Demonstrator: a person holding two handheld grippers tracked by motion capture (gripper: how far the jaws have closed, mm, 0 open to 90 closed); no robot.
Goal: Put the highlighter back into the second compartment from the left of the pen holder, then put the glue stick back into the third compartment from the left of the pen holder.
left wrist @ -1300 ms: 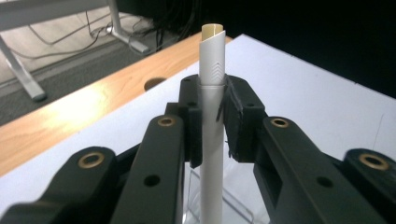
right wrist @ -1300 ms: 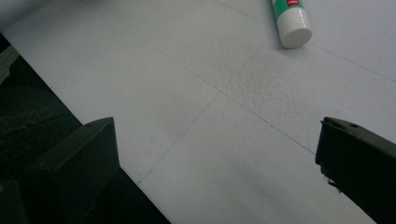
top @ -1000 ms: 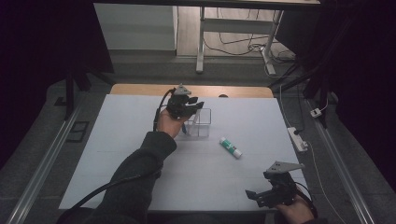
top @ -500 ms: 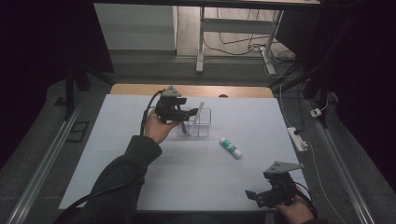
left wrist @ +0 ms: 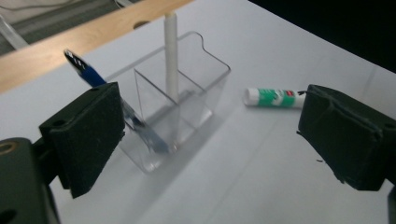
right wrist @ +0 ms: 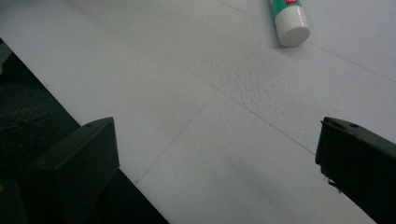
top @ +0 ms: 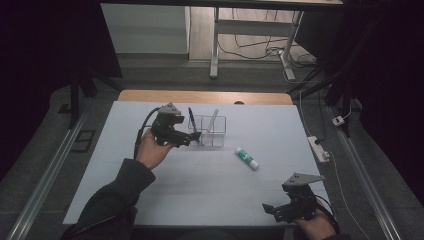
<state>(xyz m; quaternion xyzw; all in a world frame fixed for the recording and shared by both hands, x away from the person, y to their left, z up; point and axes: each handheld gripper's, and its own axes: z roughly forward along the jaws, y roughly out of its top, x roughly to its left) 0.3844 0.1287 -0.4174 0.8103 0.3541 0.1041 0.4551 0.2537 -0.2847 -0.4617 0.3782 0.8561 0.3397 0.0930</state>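
A clear plastic organiser [top: 210, 131] [left wrist: 180, 100] stands at the back middle of the white table. A blue pen [top: 191, 119] [left wrist: 88, 74] leans in its left compartment, and a white stick [top: 212, 120] [left wrist: 171, 56] stands in another. A green-and-white glue stick [top: 247, 158] [left wrist: 274, 98] [right wrist: 289, 18] lies on the table to its right. My left gripper [top: 192, 138] [left wrist: 210, 140] hovers open just left of the organiser, holding nothing. My right gripper [top: 272, 210] [right wrist: 217, 168] is open over the table's near right edge, empty.
A white power strip [top: 319, 149] lies off the table's right edge. A wooden strip [top: 205, 96] runs along the far side. Metal rails flank the table, and a desk frame stands beyond.
My left gripper has drawn back to the left, away from the organiser, with the pen left standing in it. The right gripper has stayed put.
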